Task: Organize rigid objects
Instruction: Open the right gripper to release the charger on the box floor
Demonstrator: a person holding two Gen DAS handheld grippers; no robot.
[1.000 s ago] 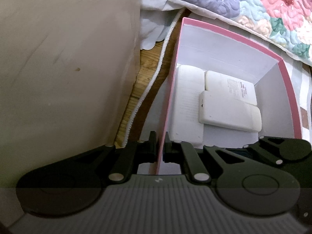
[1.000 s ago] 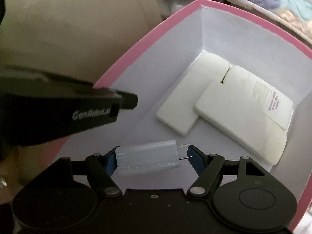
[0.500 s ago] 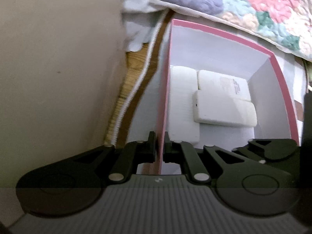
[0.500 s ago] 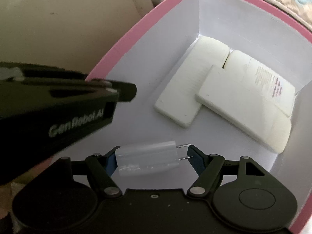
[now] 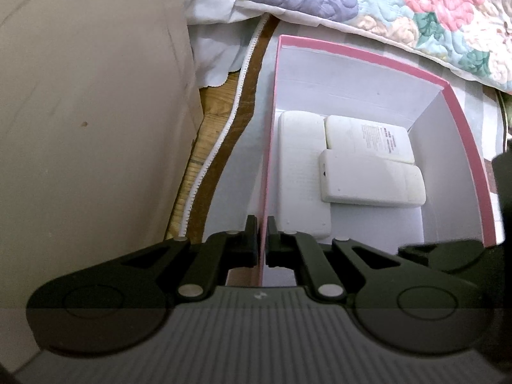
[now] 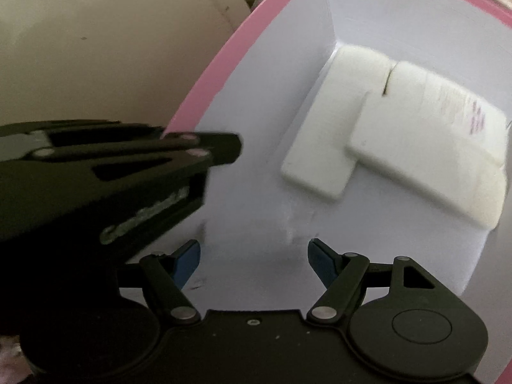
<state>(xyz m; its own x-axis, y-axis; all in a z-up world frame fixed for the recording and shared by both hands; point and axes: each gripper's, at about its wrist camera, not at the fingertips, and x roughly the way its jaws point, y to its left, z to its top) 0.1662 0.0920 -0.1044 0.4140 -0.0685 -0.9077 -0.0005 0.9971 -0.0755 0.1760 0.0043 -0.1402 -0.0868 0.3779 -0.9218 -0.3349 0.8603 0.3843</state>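
pink box [image 5: 460, 147] wall pinched in left tool [image 5: 262, 240].

my left gripper [image 5: 262, 240] is matte black with silver pivot pins, a ribbed grey housing and round side caps. my right gripper [image 6: 254, 260] is black too, with blue fingertip pads [image 6: 188, 257], silver pivots and small screws.

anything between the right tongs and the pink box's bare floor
Nothing visible: bare box floor lies straight ahead of the open right tongs. The white power banks sit in the far corner; the left tongs grip the wall.
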